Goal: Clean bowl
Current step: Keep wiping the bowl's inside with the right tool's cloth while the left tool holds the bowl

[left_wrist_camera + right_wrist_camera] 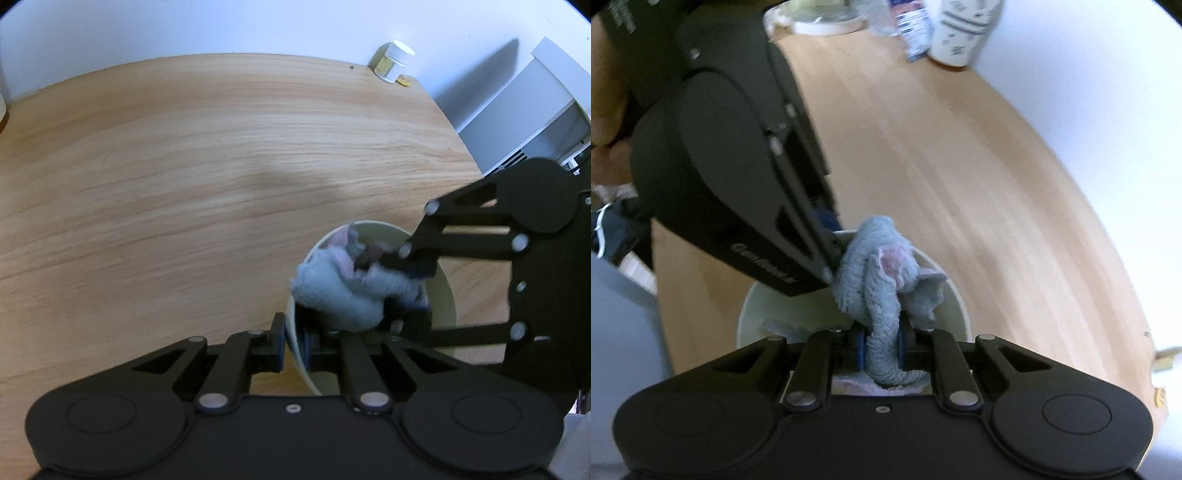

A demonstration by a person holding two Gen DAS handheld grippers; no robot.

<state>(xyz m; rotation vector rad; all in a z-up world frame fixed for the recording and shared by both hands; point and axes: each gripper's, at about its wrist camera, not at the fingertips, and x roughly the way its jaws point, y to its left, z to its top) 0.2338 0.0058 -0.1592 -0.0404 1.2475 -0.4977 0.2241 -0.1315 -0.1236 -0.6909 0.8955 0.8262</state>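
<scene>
The bowl (448, 295) sits on the table (184, 184), near edge, right of centre. The left gripper (293, 345) straddles its near-left rim, one finger inside, one outside. The right gripper (881, 349) comes in from the right, the cloth (882, 280) between its fingers and down inside the bowl. Far right corner: a jar (393, 61) by the wall, a small object (403, 81) just beside it.

The bowl (445, 295) is round and pale cream. It sits on the wooden table (184, 184), near the edge. A fluffy grey-blue cloth (343, 291) with a bit of pink is bunched up inside the bowl, and part of it pokes up over the rim.
</scene>
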